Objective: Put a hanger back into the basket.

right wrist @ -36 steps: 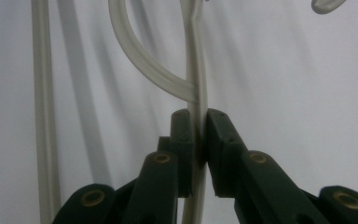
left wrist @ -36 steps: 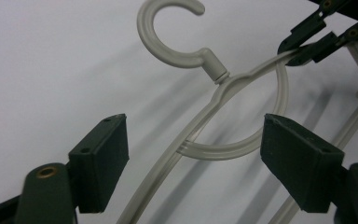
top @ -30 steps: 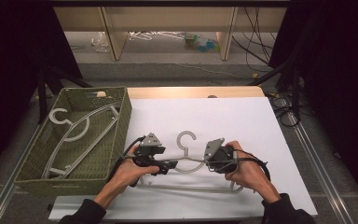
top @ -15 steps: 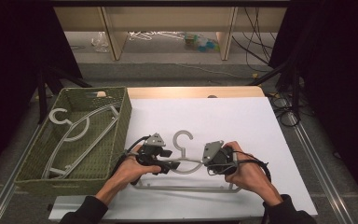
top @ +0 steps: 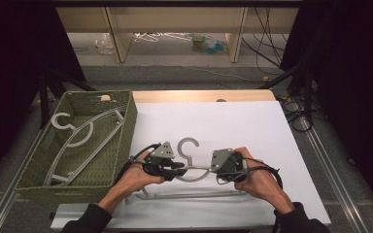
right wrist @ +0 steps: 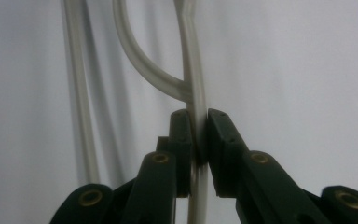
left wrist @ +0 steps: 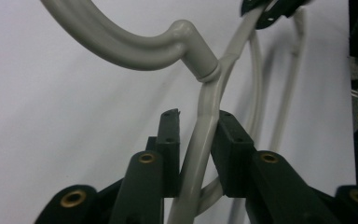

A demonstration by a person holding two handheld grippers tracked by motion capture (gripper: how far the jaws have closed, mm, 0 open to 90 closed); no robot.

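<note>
A grey plastic hanger [top: 188,145] lies on the white sheet [top: 252,126], with its hook pointing away from me. My left gripper [top: 178,167] has just been closing. Its jaws now press on the hanger's shoulder bar [left wrist: 205,116] just below the hook's neck, which runs slanted between the pads. My right gripper [top: 216,170] is shut on the other shoulder bar [right wrist: 193,56], pinching it near where a curved strut joins. In the left gripper view [left wrist: 196,119] and the right gripper view [right wrist: 198,116] the bar sits between the fingertips.
A green woven basket [top: 128,121] stands at the left on the table and holds similar grey hangers [top: 85,133]. Behind the sheet is a strip of wooden table edge [top: 199,95]. Cables [top: 296,104] hang at the far right. Open sheet stretches beyond and to the right of the hanger.
The left gripper's jaws went from wide apart to closed on the hanger's bar, with the hand shifting slightly. The right gripper kept its grip and place.
</note>
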